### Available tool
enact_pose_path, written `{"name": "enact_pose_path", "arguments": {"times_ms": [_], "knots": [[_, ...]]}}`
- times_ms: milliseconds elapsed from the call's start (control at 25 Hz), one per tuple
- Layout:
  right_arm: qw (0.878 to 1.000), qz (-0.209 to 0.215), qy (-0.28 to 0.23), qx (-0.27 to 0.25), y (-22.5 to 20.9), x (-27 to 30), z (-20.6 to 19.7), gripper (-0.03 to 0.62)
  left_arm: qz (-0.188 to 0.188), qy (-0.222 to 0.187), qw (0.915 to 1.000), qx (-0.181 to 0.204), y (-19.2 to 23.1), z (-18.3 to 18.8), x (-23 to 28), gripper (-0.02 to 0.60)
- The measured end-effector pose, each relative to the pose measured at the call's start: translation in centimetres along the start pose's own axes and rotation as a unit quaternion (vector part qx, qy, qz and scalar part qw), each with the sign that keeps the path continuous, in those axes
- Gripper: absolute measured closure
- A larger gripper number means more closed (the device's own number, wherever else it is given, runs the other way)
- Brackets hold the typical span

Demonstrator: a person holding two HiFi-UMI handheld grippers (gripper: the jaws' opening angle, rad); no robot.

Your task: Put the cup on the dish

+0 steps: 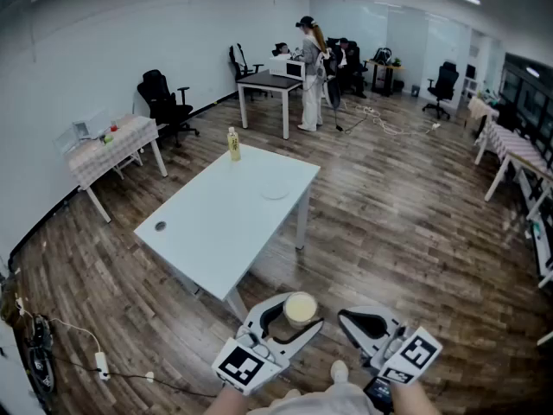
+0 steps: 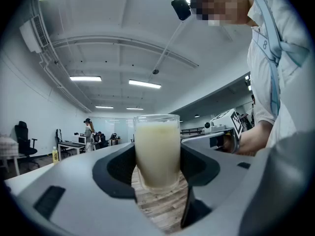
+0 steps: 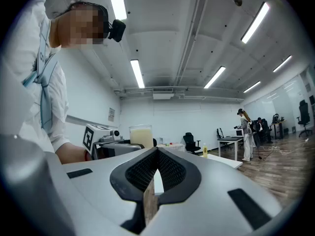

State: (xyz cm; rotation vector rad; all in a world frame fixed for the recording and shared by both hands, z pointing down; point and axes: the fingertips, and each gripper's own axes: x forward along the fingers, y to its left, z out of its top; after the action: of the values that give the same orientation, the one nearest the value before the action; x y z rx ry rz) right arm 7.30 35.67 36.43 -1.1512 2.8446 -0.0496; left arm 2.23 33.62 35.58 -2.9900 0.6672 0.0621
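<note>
While the white surface (image 1: 216, 223) stands well ahead on the wood floor (image 1: 389, 223), the left tongs (image 1: 292, 320) are held level over the floor, pressed against both sides of the upright cup (image 1: 300, 307), a clear glass of pale liquid. The right tongs (image 1: 361, 325) beside them are closed tight and empty. A white dish (image 1: 275, 192) lies on the surface, near a yellow bottle (image 1: 233, 143).

**A:** Where is the cup (image 2: 157, 150)?

**B:** It is held between the jaws of the left gripper (image 1: 299, 311). That is on the near side of the table (image 1: 216, 232). The right gripper (image 1: 345, 316) is just beside it, on the right.

**A:** And the dish (image 1: 276, 192)?

**B:** On the table, near the right edge. A bottle (image 1: 233, 144) stands at the far end, behind the dish and to its left.
</note>
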Motion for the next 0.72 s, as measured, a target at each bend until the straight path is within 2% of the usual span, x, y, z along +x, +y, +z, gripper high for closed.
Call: {"name": "enact_pose_path", "arguments": {"times_ms": [720], "knots": [[1.0,-0.003,-0.015,-0.006,-0.81,0.57,0.2,0.563,-0.003,0.004,1.0,-0.003,0.86,-0.19,0.43,0.324]]}}
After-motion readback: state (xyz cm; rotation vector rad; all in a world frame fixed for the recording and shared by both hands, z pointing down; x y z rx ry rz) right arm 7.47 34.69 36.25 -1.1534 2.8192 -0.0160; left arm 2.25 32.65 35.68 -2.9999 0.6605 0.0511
